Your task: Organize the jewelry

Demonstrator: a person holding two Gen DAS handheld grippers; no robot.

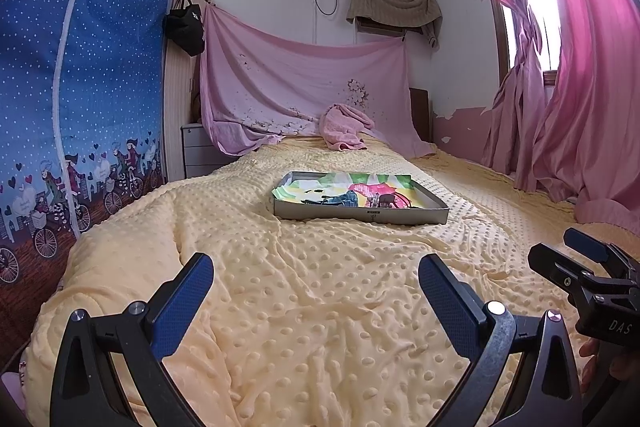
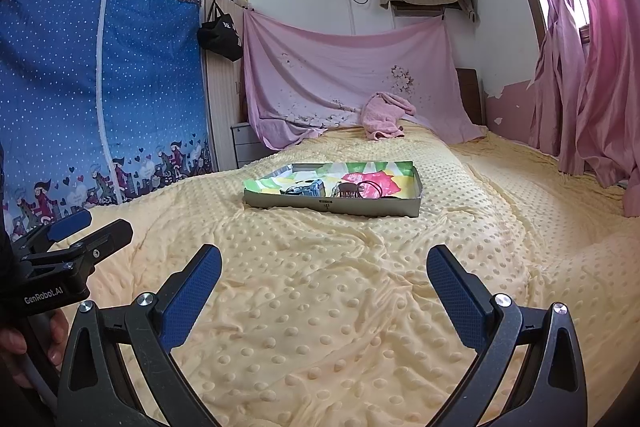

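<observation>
A shallow metal tray (image 1: 400, 217) (image 2: 372, 209) with a bright multicoloured lining lies on the yellow dotted blanket (image 1: 320, 307) (image 2: 320, 307), well ahead of both grippers. Small jewelry pieces lie tangled inside it: a bluish piece (image 1: 344, 199) (image 2: 310, 189), a brown piece (image 2: 347, 189) and a thin black loop (image 2: 370, 187). My left gripper (image 1: 316, 267) is open above the blanket, with nothing between its fingers; it shows at the left edge of the right wrist view (image 2: 94, 227). My right gripper (image 2: 324, 261) is open and empty too, beside it (image 1: 560, 251).
A blue zip-up fabric wardrobe (image 1: 80, 87) (image 2: 100, 87) stands along the left of the bed. A pink towel (image 1: 344, 131) (image 2: 384, 119) lies at the head, under a hanging pink sheet. Pink curtains (image 1: 580, 107) hang right. A grey drawer unit (image 1: 200, 151) stands back left.
</observation>
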